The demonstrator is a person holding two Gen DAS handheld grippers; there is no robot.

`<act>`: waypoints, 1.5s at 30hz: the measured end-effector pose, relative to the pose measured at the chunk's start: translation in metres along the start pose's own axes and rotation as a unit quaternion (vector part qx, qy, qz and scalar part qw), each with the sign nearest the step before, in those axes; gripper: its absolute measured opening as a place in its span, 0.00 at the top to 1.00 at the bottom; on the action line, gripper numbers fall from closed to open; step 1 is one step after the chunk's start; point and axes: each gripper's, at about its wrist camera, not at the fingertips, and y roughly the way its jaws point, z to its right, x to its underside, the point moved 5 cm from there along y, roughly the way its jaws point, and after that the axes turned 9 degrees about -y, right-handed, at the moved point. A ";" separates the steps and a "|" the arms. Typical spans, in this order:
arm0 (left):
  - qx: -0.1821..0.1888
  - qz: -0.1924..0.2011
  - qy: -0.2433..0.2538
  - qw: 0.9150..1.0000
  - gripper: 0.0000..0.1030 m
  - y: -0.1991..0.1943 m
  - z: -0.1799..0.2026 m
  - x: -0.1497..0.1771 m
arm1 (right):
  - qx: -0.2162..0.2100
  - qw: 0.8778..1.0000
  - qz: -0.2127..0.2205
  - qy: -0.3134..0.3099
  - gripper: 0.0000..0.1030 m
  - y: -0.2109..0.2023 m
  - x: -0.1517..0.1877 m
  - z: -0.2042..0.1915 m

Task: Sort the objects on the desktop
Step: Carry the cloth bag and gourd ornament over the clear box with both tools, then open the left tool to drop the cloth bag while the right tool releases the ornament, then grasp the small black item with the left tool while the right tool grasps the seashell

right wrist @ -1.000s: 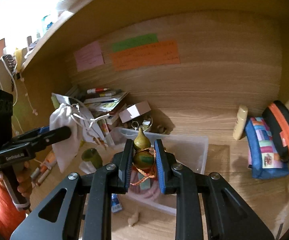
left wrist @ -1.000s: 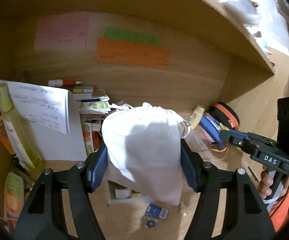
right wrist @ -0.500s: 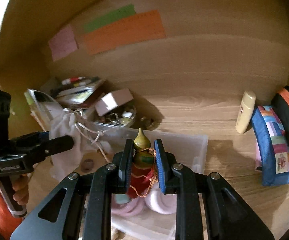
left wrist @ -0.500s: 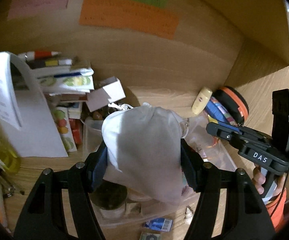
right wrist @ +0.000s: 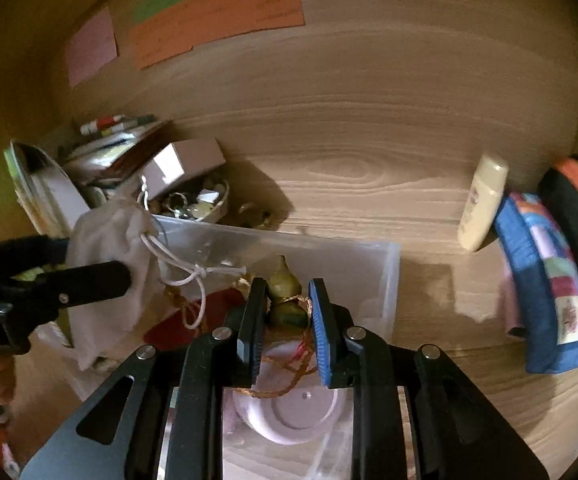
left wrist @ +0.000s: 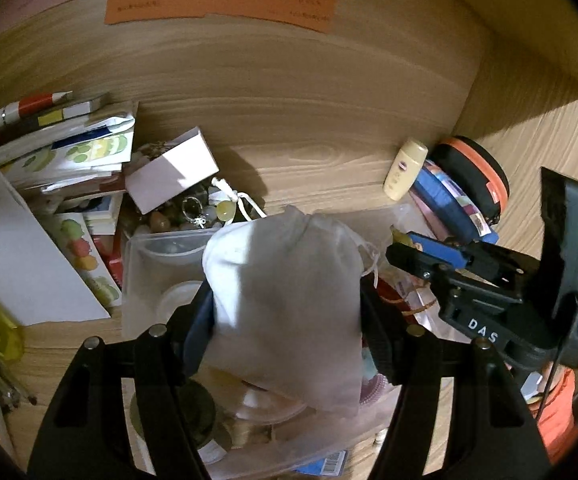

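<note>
- Plainly, both hands hover over the clear plastic bin (right wrist: 385, 268) in the middle of the counter (right wrist: 369, 184), each carrying something that seems meant to go in with the small items already gathered there.
- The left gripper (left wrist: 285, 320) is clamped on a white drawstring pouch (left wrist: 285, 292), its pads pressing the soft cloth from both sides around the middle (so the bag sags below the grip and its tied cord (right wrist: 181, 264) dangles free over the bin).
- The right gripper (right wrist: 285, 312) is nearly closed on a small green-brown gourd charm (right wrist: 285, 284); it is pinched at the lower bulb, the pointed tip stands clear ahead of the pads, and its orange string (right wrist: 289, 364) trails down toward a pale round lid (right wrist: 289, 412) inside the bin.
- My reading: holding each item by its body, pointed downward, lets it drop straight in once released.
- Loose beads and rings sit in a small dish (right wrist: 209, 204) at the bin's far left corner, under a tilted white box (right wrist: 185, 164), beside a stack of papers (left wrist: 69, 152).
- A cream bottle (right wrist: 483, 200) leans against a patchwork pouch (right wrist: 545, 280) far right, well apart from the bin, probably still to be sorted.
</note>
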 end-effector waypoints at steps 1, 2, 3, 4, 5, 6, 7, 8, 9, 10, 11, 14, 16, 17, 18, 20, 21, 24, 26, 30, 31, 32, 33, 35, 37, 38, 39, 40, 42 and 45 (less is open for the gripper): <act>0.001 -0.001 -0.002 1.000 0.36 0.002 0.001 0.000 | 0.018 1.000 0.004 -0.008 0.81 -0.002 0.000 0.000; 0.004 -0.002 -0.004 1.000 0.36 0.003 0.002 0.000 | 0.025 1.000 0.006 -0.011 0.81 -0.002 -0.001 -0.001; 0.005 -0.004 -0.006 1.000 0.36 0.005 0.003 -0.001 | 0.024 1.000 0.005 -0.010 0.81 -0.003 0.000 0.000; 0.004 -0.004 -0.006 1.000 0.36 0.006 0.004 -0.002 | 0.019 1.000 0.002 -0.006 0.81 -0.002 0.001 0.001; 0.002 -0.002 -0.006 1.000 0.35 0.006 0.006 -0.002 | 0.020 1.000 -0.001 -0.002 0.81 -0.001 0.002 0.002; -0.001 0.000 -0.005 1.000 0.35 0.006 0.007 -0.003 | 0.021 1.000 -0.003 -0.002 0.81 0.000 0.002 0.003; -0.002 0.002 -0.004 1.000 0.35 0.006 0.009 -0.003 | 0.021 1.000 -0.005 -0.003 0.81 0.000 0.002 0.003; -0.003 0.005 -0.003 1.000 0.35 0.005 0.010 -0.004 | 0.018 1.000 -0.005 -0.001 0.81 -0.001 0.002 0.004; -0.005 0.009 -0.001 1.000 0.35 0.003 0.011 -0.004 | 0.014 1.000 -0.004 0.002 0.81 -0.002 0.002 0.004; -0.007 0.012 0.000 1.000 0.35 0.001 0.012 -0.004 | 0.010 1.000 -0.001 0.004 0.80 -0.005 0.002 0.005; -0.009 0.015 0.003 1.000 0.35 -0.001 0.013 -0.004 | 0.008 1.000 0.004 0.003 0.80 -0.007 0.001 0.004; -0.025 0.032 0.018 0.999 0.26 -0.013 0.015 -0.004 | 0.010 1.000 0.013 0.002 0.79 -0.011 0.000 0.004; -0.039 0.047 0.030 0.998 0.23 -0.024 0.016 -0.003 | 0.007 1.000 0.013 0.001 0.76 -0.011 -0.001 0.002; -0.048 0.055 0.036 0.997 0.22 -0.029 0.016 -0.003 | 0.009 1.000 0.013 -0.001 0.73 -0.011 -0.001 0.001; -0.052 0.062 0.039 0.996 0.22 -0.035 0.016 -0.002 | 0.009 1.000 0.014 -0.004 0.66 -0.012 -0.001 -0.001; -0.054 0.068 0.036 0.996 0.15 -0.044 0.012 0.000 | 0.010 1.000 0.018 -0.001 0.53 -0.013 -0.001 -0.002; -0.055 0.070 0.034 0.995 0.14 -0.048 0.010 0.001 | 0.013 1.000 0.018 -0.001 0.47 -0.013 -0.001 -0.003; -0.067 0.077 0.026 0.994 0.13 -0.063 -0.001 0.008 | 0.000 1.000 0.012 0.001 0.46 -0.016 -0.004 -0.009; -0.074 0.084 0.023 0.993 0.12 -0.073 -0.006 0.014 | 0.002 1.000 0.016 -0.007 0.45 -0.027 -0.007 -0.015; -0.088 0.102 0.014 0.991 0.07 -0.096 -0.016 0.028 | 0.039 0.997 0.049 -0.043 0.18 -0.062 -0.003 -0.028; -0.091 0.107 0.011 0.990 0.06 -0.101 -0.018 0.033 | 0.041 0.997 0.054 -0.046 0.17 -0.070 -0.001 -0.031; -0.094 0.110 0.009 0.989 0.06 -0.106 -0.020 0.037 | 0.040 0.996 0.058 -0.049 0.17 -0.077 0.002 -0.034; -0.097 0.113 0.008 0.989 0.06 -0.109 -0.022 0.041 | 0.038 0.996 0.062 -0.052 0.17 -0.086 0.006 -0.039; -0.102 0.117 0.006 0.988 0.06 -0.116 -0.025 0.050 | 0.034 0.996 0.065 -0.051 0.16 -0.097 0.011 -0.045; -0.104 0.118 0.005 0.987 0.06 -0.121 -0.028 0.059 | 0.035 0.996 0.066 -0.049 0.13 -0.108 0.016 -0.052; -0.104 0.120 0.003 0.987 0.06 -0.123 -0.030 0.063 | 0.037 0.996 0.068 -0.050 0.12 -0.112 0.017 -0.056; -0.104 0.121 0.002 0.987 0.06 -0.126 -0.031 0.066 | 0.039 0.995 0.070 -0.052 0.09 -0.116 0.019 -0.059; -0.104 0.123 -0.001 0.987 0.06 -0.128 -0.033 0.070 | 0.037 0.995 0.074 -0.055 0.08 -0.121 0.020 -0.065; -0.105 0.124 -0.006 0.987 0.05 -0.132 -0.037 0.077 | 0.035 0.995 0.076 -0.061 0.06 -0.128 0.024 -0.071; -0.111 0.110 -0.013 0.988 0.03 -0.128 -0.044 0.089 | 0.027 0.994 0.073 -0.075 0.05 -0.134 0.031 -0.082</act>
